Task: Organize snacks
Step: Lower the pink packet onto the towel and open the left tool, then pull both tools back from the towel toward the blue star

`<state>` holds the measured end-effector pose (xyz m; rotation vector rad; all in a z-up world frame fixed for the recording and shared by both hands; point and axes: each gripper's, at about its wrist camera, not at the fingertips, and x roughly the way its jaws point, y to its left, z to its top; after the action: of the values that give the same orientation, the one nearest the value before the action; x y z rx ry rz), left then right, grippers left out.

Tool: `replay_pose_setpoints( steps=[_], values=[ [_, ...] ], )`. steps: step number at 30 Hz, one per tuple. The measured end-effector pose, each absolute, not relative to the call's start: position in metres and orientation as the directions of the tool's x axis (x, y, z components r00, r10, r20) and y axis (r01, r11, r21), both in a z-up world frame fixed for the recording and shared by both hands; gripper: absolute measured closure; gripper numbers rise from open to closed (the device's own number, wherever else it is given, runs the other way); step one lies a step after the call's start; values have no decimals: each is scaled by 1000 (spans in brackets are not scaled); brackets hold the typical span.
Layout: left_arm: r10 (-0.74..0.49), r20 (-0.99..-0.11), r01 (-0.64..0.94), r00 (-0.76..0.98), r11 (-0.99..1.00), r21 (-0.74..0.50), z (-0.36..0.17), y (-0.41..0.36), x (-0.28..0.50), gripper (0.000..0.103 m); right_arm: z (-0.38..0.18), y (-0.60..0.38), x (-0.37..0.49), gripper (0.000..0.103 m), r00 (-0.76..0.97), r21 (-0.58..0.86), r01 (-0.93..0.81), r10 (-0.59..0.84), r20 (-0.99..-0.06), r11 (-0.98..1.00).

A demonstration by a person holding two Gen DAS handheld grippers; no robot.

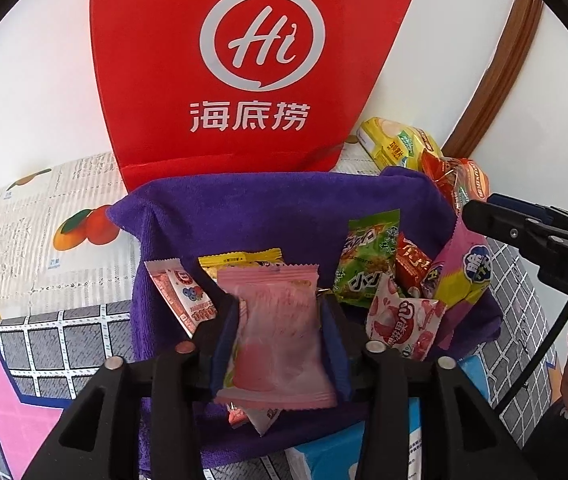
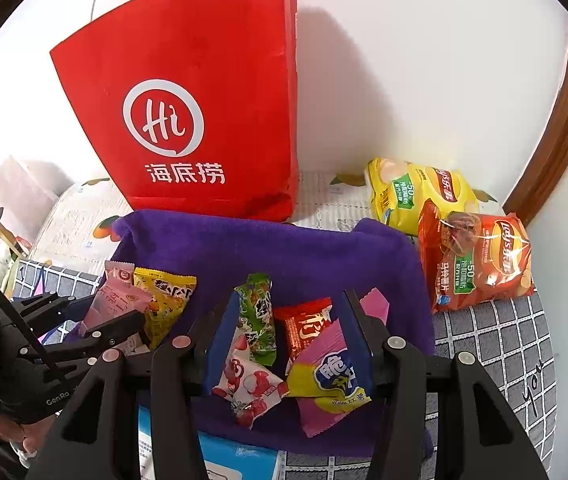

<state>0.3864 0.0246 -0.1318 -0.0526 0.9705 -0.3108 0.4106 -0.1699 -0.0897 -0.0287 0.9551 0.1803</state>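
Observation:
My left gripper [image 1: 280, 320] is shut on a pale pink snack packet [image 1: 276, 332] and holds it above a purple towel [image 1: 284, 212]; it also shows at the left of the right wrist view [image 2: 112, 316]. My right gripper [image 2: 288, 332] is open over the towel [image 2: 304, 248], with its fingers on either side of a green packet [image 2: 258, 320], a red packet [image 2: 308, 330], a lychee packet [image 2: 250, 390] and a pink-yellow packet [image 2: 328, 376]. A yellow packet [image 2: 166, 300] lies further left. A red paper bag [image 2: 204, 120] stands behind the towel.
Two chip bags, yellow [image 2: 416, 194] and red [image 2: 478, 260], lie at the back right by a brown frame [image 2: 556, 128]. A blue tissue pack [image 2: 236, 456] sits at the towel's near edge. A patterned cloth [image 2: 492, 344] covers the surface.

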Motion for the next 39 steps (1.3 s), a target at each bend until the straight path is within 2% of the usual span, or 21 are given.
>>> replay_pose_setpoints(
  steps=[5,10,25,32,39],
  values=[
    [-295,-793,245,533,951,-189,-128,24,384,49,-89,-170,410,52,563,55,-166,140,-815,985],
    [-300,-784,243,544,950,-195,-123,26,382,47,-87,-168,409,52,568,56,-168,143,-810,984],
    [-298,-758,238,581,952,-192,-102,29,373,46,-69,-166,391,52,594,91,-163,172,-786,982],
    [-262,-743,247,616,960,-134,-81,21,358,46,-58,-172,354,52,599,115,-160,189,-778,980],
    [-267,-729,248,630,959,-137,-58,29,324,46,-42,-176,307,52,621,107,-153,179,-763,982]
  ],
)
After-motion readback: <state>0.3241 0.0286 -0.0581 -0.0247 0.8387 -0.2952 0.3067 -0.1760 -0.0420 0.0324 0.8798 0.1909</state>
